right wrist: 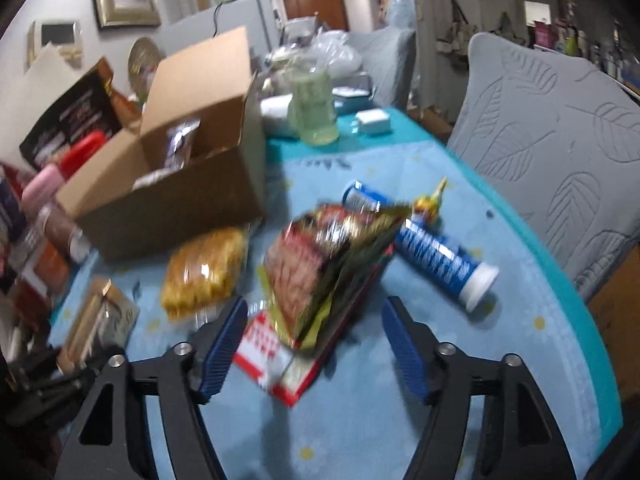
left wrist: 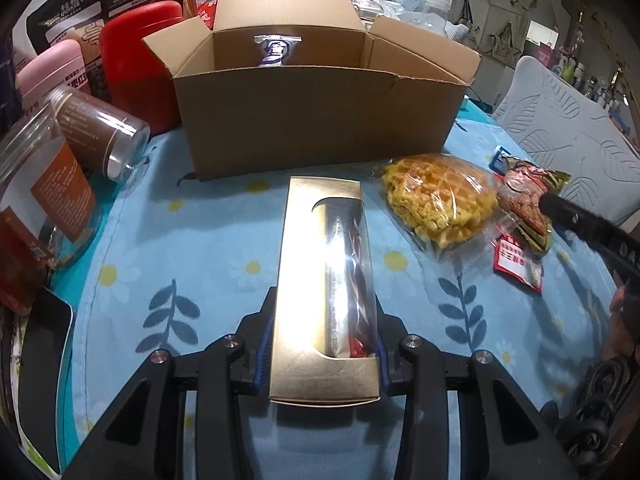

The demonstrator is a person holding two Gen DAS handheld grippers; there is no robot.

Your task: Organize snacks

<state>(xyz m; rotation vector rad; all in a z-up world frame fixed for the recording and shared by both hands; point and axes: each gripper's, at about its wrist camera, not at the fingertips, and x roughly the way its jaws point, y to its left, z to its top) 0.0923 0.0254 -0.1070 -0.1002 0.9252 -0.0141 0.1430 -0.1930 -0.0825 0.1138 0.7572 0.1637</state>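
My left gripper (left wrist: 324, 340) is shut on the near end of a long gold box (left wrist: 304, 280) with a clear window, held over the blue flowered cloth and pointing at the open cardboard box (left wrist: 320, 116). A silver-purple packet (left wrist: 276, 50) stands inside that box. In the right wrist view my right gripper (right wrist: 314, 340) is open around a red-green snack packet (right wrist: 320, 264) lying on a red-white packet (right wrist: 264, 348); the pads stand apart from both. A wrapped yellow waffle (right wrist: 204, 272) lies left of them, and a blue tube (right wrist: 440, 260) to the right.
Clear jars (left wrist: 100, 136), a red canister (left wrist: 140, 60) and a pink one crowd the table's left side, with a dark phone (left wrist: 48, 340) near the edge. A grey leaf-patterned chair back (right wrist: 560, 140) stands past the right table edge. A glass jar (right wrist: 314, 108) sits beyond the cardboard box.
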